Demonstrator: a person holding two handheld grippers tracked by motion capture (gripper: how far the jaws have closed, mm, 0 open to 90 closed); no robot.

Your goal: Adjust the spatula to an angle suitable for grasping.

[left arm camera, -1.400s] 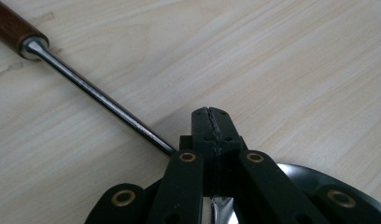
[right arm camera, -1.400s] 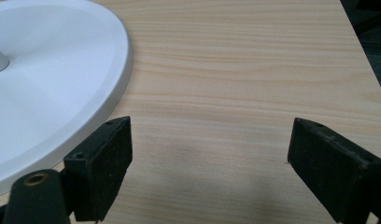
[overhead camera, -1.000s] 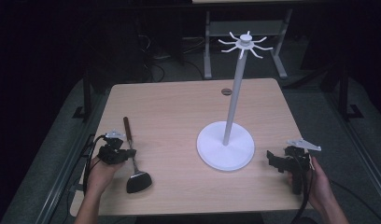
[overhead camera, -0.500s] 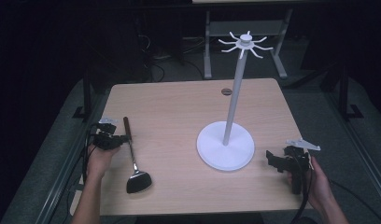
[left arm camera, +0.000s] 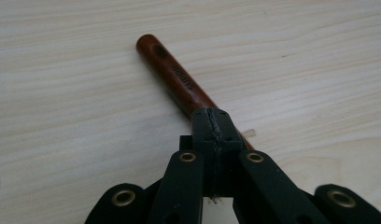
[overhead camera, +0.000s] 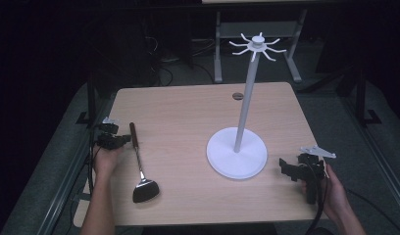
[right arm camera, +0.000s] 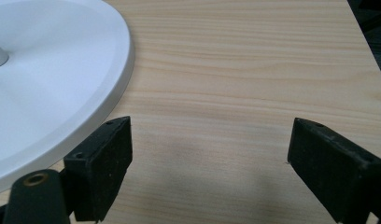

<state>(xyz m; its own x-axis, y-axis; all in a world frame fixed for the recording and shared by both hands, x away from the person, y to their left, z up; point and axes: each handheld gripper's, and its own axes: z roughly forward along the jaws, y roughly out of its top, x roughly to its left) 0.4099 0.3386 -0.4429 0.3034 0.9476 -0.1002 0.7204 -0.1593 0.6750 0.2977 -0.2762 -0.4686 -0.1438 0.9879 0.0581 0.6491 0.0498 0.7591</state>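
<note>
A spatula lies flat at the table's left, with a brown wooden handle [overhead camera: 133, 134], a metal shank and a black head [overhead camera: 145, 191]. My left gripper [overhead camera: 112, 139] sits just left of the handle's far part. In the left gripper view its jaws [left arm camera: 212, 117] are pressed together over the handle [left arm camera: 174, 77], which runs on beneath them; nothing is between them. My right gripper [overhead camera: 288, 169] rests open near the table's right front, beside the base [right arm camera: 53, 84] of a white hook stand [overhead camera: 237, 159]. Between its spread fingers [right arm camera: 209, 140] there is only bare wood.
The stand's thin pole rises to a ring of hooks [overhead camera: 257, 45] high over the table. A small dark round spot [overhead camera: 237, 96] marks the far edge of the wooden table [overhead camera: 188, 117]. Dark floor, cables and table legs lie beyond.
My left gripper has slid away from me along the spatula, from near its shank up to the handle. The spatula and the right gripper have stayed put.
</note>
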